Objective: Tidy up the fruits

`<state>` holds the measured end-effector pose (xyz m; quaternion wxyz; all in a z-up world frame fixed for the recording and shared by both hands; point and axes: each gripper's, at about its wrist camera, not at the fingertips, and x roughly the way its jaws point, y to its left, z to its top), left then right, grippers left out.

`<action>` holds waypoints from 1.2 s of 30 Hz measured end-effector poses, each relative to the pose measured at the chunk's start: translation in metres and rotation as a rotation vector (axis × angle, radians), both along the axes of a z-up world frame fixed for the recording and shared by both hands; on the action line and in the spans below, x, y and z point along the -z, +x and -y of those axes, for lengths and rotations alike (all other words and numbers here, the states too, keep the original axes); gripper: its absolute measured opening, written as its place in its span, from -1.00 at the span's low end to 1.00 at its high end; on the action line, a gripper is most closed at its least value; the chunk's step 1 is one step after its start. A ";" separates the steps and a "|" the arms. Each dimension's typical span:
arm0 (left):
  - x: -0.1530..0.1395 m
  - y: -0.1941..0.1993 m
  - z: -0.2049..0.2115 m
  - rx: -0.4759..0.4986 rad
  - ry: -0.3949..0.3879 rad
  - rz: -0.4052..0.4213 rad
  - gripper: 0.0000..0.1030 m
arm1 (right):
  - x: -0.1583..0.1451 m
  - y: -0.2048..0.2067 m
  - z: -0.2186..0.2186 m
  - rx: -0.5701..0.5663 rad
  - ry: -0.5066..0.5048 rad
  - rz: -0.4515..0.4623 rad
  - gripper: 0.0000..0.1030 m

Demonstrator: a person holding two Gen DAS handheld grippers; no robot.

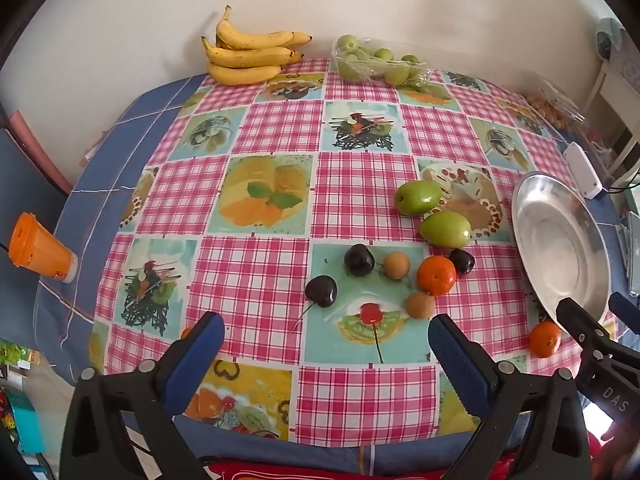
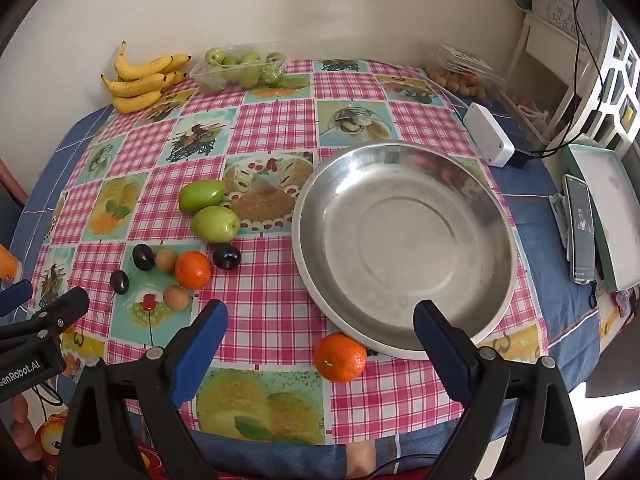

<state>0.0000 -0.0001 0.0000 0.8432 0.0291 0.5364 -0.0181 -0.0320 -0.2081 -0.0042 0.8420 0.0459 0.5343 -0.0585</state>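
A steel dish [image 2: 404, 236] sits empty at the table's right; it also shows in the left wrist view [image 1: 560, 248]. Left of it lie two green fruits [image 2: 208, 208], dark cherries [image 2: 143, 257], small tan round fruits [image 2: 166, 260] and a mandarin [image 2: 193, 270]. Another mandarin [image 2: 340, 357] lies by the dish's near rim. My left gripper [image 1: 326, 340] is open and empty, above the near edge facing the loose fruit [image 1: 436, 275]. My right gripper [image 2: 320, 326] is open and empty, just behind the near mandarin.
Bananas [image 1: 250, 54] and a clear tray of green fruits [image 1: 376, 62] stand at the back by the wall. An orange cup [image 1: 38, 250] lies at the left edge. A white box [image 2: 490, 136], a phone [image 2: 582, 228] and a green tray [image 2: 604, 208] lie right.
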 end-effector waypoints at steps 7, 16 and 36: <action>-0.001 0.000 0.001 0.005 -0.002 -0.004 1.00 | 0.000 0.000 0.003 0.004 0.008 -0.002 0.83; 0.002 -0.001 0.001 0.004 0.009 -0.002 1.00 | 0.000 -0.001 0.003 0.011 0.016 -0.002 0.83; 0.003 -0.002 0.000 0.007 0.057 -0.003 1.00 | 0.001 -0.001 0.004 0.011 0.018 -0.004 0.83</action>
